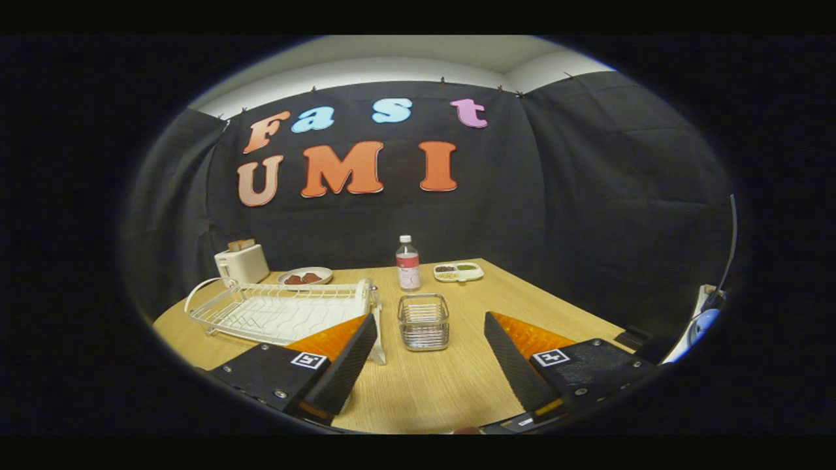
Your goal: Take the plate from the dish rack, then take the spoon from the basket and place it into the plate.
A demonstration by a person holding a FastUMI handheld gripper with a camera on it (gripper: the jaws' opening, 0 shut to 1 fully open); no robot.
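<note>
The surface (450, 385) is pale wood-grain laminate with a straight far edge against the black cloth wall. The tongs (431, 326) hang above its near part, level and pointing toward the wall, their two fingers spread wide apart and holding nothing. Just ahead of the gap between them stands the basket (424, 321), a small square cage of thin shiny wire; whether a spoon is inside is too small to tell. Left of it, partly behind the left finger, lies the dish rack (281, 312), a long white wire tray with a looped handle at its far left end; no plate can be made out standing in it. Bare wood lies between the fingers and around the basket. Beyond the basket stands a clear plastic bottle (408, 263) with a white cap. Along the far edge sit a boxy white toaster (241, 264), a round dish (305, 276) of dark food, and a white divided tray (458, 271).
</note>
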